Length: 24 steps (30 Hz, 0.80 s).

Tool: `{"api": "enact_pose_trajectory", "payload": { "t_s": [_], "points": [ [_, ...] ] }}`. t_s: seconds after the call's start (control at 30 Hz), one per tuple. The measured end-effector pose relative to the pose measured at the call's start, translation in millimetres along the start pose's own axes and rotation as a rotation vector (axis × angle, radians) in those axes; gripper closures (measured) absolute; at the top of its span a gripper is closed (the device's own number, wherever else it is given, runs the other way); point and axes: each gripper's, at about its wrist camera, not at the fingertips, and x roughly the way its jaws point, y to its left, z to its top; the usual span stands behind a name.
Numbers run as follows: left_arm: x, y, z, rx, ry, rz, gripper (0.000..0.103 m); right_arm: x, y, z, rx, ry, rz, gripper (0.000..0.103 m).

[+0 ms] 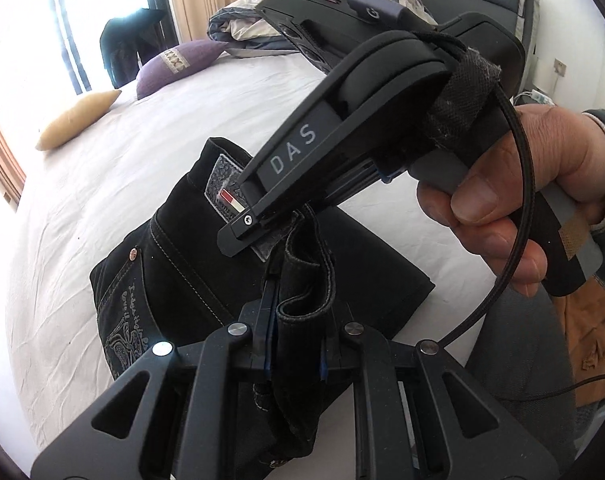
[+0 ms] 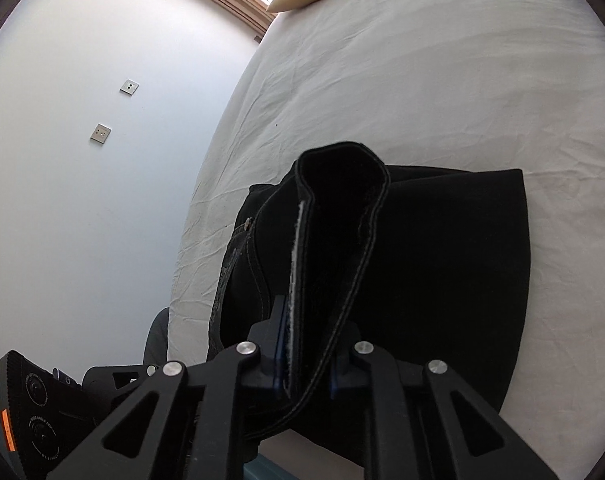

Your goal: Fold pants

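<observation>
two fisheye views from handheld grippers over a bed with a white sheet (image 1: 102, 208). black pants (image 1: 174, 256) lie on the sheet, already folded into a compact stack, with a back pocket bearing pale embroidery, a metal rivet and a grey patch label at the waistband facing up

in the left wrist view, the left gripper (image 1: 298, 344) sits at the bottom of the frame with its two fingers drawn close together, clamped on a bunched fold of the black fabric that rises between them. just above it, the right gripper (image 1: 242, 232) reaches in from the upper right, held by a person's hand (image 1: 514, 200) wrapped around its grey handle; its tip rests at the patch label, and a black cable loops down from its body

in the right wrist view, the right gripper's fingers are close together, pinching a looped band of the pants' hemmed edge, which stands up between them in a tall narrow loop. the rest of the folded pants spreads out flat behind it on the sheet

further back on the bed lie a tan cushion (image 1: 76, 118), a purple pillow (image 1: 178, 64) and a rumpled grey and beige blanket (image 1: 242, 24). a pale wall with two small switch plates (image 2: 100, 133) stands beside the bed
</observation>
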Motion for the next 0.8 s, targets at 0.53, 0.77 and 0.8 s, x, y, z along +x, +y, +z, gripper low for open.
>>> {"api": "enact_pose_trajectory", "payload": {
  "t_s": [0.53,0.77,0.8],
  "points": [
    [78.3,-34.4,7.8,0.085,0.082,-0.019,0.089,15.9,-79.5,3.8,0.099,-0.042,0.079,0.087],
    [88.0,-26.7,6.8,0.088,0.08,-0.025,0.089,12.9,-87.6,-8.0,0.109,-0.068,0.089,0.087],
    [88.6,-26.9,4.6,0.083,0.08,-0.03,0.089,12.8,-89.3,-9.4,0.119,-0.071,0.092,0.087]
  ]
}}
